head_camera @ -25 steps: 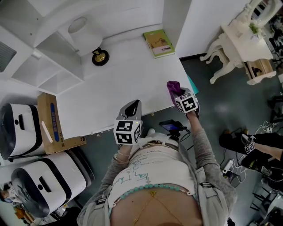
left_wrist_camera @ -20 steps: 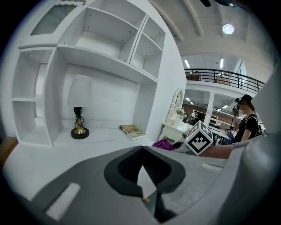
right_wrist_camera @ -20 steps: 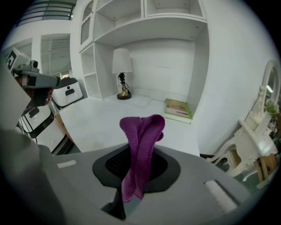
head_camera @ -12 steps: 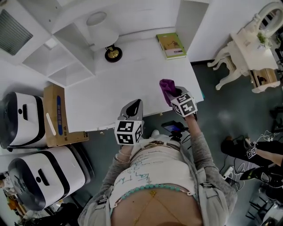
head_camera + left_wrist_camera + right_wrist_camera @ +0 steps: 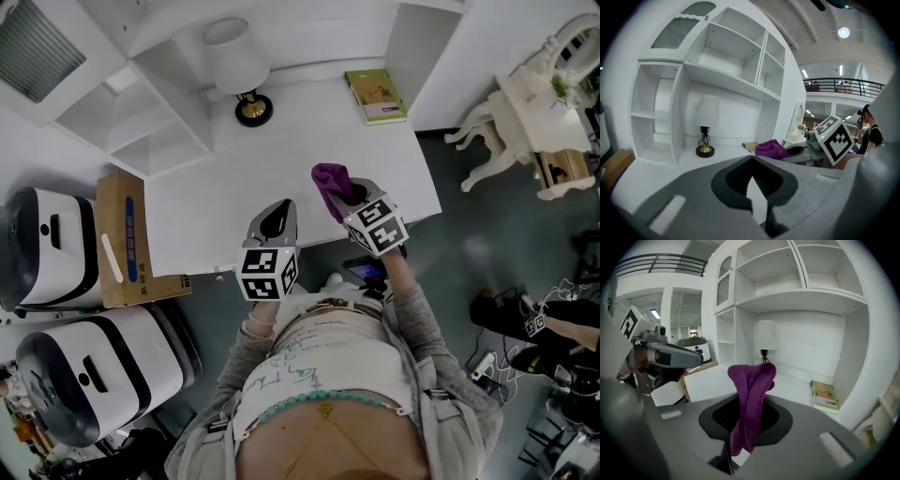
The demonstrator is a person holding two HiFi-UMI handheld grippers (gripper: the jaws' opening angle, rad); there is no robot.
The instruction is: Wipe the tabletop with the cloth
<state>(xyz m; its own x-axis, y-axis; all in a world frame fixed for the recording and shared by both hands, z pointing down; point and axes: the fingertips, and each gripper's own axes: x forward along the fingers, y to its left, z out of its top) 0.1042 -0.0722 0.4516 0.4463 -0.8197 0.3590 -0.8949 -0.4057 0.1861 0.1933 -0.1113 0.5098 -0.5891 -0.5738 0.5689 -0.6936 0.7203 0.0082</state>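
One change: your right hand-held gripper (image 5: 345, 193), clamped on the purple cloth (image 5: 328, 176), has moved left from the surface's (image 5: 234, 178) right corner toward its near middle, so wiping seems under way. Your left hand-held gripper (image 5: 277, 216) hangs closed, empty.

The grey right gripper (image 5: 345, 195), with the crumpled purple cloth (image 5: 328, 178) pinched in its jaws, now sits further in over the flat white tabletop (image 5: 281, 141). A second ago it hung at the table's right edge. Now it is well inside that edge and closer to the grey left gripper (image 5: 275, 217), so the gap between the two has narrowed.
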